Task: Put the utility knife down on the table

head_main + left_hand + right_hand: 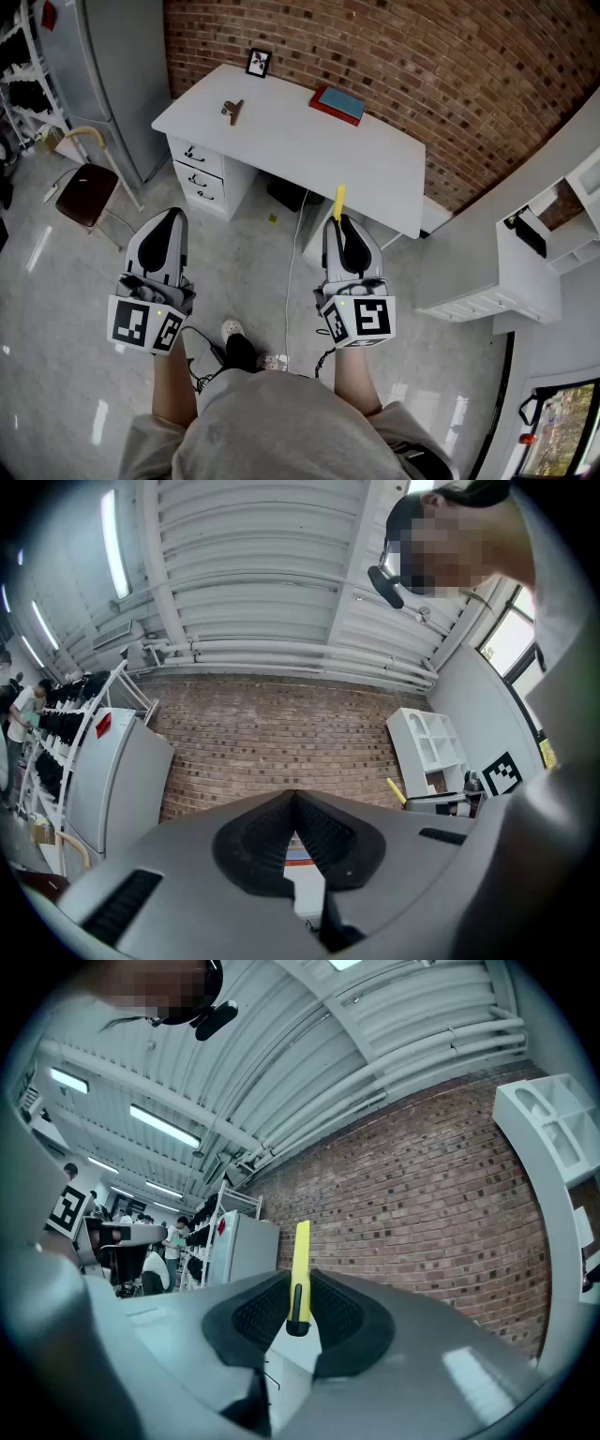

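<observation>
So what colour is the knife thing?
The utility knife is yellow, clearest in the right gripper view.

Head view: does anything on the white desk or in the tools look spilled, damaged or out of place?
Nothing stands out. The desk holds a small frame, a brown object and a red and blue book. The right tool is shut on the yellow utility knife; the left tool is shut, empty.

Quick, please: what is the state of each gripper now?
Left gripper: closed, empty.
Right gripper: closed on the yellow utility knife.
</observation>
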{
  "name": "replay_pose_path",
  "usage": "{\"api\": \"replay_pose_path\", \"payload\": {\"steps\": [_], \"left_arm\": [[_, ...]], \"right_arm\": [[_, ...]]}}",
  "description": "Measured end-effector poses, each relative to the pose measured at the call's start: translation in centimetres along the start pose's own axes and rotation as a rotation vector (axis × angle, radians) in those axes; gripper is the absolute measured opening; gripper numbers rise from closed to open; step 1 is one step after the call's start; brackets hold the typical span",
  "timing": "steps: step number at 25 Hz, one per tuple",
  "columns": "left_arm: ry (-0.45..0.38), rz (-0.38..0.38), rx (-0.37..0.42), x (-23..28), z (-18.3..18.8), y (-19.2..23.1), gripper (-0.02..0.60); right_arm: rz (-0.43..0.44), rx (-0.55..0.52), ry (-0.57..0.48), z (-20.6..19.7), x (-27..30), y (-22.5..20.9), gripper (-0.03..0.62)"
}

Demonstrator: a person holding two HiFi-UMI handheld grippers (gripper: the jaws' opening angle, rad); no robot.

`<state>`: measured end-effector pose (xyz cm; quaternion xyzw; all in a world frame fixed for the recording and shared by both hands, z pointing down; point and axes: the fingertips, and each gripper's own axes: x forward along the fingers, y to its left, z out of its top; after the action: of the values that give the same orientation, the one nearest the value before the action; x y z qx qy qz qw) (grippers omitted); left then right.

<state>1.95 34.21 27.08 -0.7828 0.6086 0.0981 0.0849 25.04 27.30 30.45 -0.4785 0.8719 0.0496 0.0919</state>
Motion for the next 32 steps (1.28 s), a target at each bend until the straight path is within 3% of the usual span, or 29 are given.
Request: {"api": "replay_pose_path", "payload": {"steps": [13,32], "left_arm": [[-0.013,0.015,0.02,0.7,0.8,3.2,0.005],[-0.043,-0.029,0.043,8.2,0.2,10.6,0.005]], "right_arm": [[-0.001,0.031,-0.029,0.1,3.1,1.0,0.074],[0.007,0.037,-0.057,-0.9,13.6,1.5,0.074]]}}
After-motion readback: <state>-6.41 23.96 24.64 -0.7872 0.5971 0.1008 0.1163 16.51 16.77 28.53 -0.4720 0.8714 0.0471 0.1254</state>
